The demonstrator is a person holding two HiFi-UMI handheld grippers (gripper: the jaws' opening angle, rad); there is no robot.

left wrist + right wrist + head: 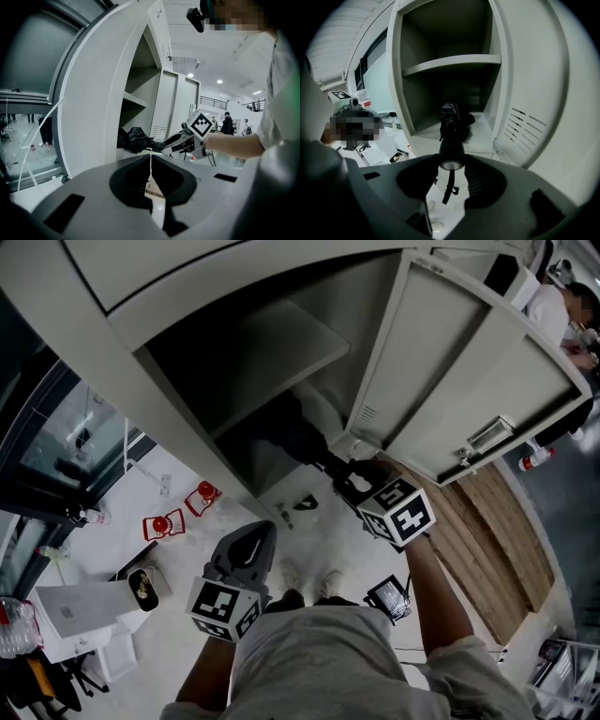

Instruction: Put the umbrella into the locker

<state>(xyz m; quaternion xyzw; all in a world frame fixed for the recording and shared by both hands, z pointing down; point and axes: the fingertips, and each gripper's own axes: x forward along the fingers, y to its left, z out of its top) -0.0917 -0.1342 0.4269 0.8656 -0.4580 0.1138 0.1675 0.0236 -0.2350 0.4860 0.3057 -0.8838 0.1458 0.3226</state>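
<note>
Both handhelds match: the left gripper [255, 531] and right gripper [337, 470] are chunky grey plastic shells, with black lining on the inside of the fingers [129, 179]. Back from the fingers, each has a white cube [400, 512] covered in black square markers. The person's wearing a grey short-sleeved tee [319, 662] and pale shoes [328, 585].

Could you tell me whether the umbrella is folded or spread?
Folded: the umbrella is a compact black bundle, handle held by the right gripper.
</note>
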